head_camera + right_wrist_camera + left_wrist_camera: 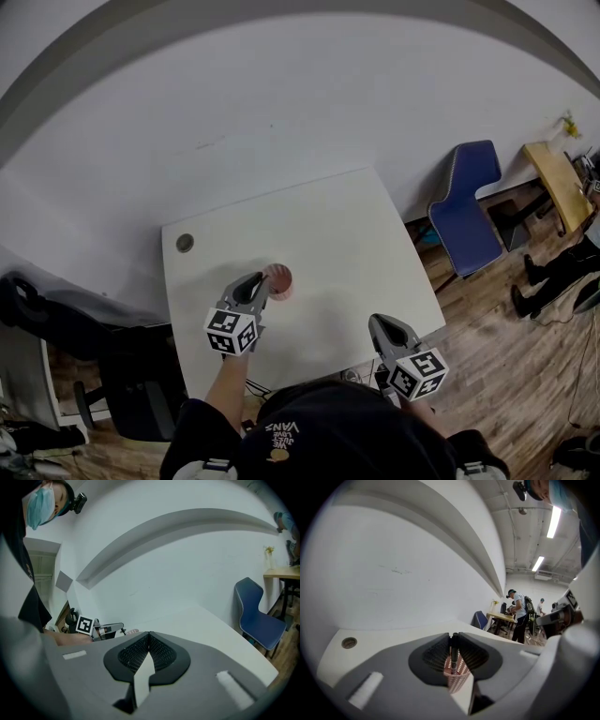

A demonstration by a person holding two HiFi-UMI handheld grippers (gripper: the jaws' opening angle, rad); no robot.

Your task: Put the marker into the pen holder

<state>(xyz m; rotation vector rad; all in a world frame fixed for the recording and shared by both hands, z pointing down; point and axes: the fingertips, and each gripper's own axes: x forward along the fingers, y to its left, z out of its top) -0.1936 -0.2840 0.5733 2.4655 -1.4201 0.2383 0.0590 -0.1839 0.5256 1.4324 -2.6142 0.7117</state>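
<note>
Left tongs (453, 637) pinch the marker (453, 654) upright at the mouth of the pink pen holder (457, 676); your right tongs (149, 635) sit closed, empty. Release off-centre and it may clip the rim, tipping the holder.

Pen holder (278, 279) stands on table (337, 234), left of chair (466, 211).

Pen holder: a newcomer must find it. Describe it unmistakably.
Start at the white table. Near its middle, just ahead of the left tongs holding the marker, stands the pen holder. It is the only pink mesh cup there; the cable hole is grey and flat.
</note>
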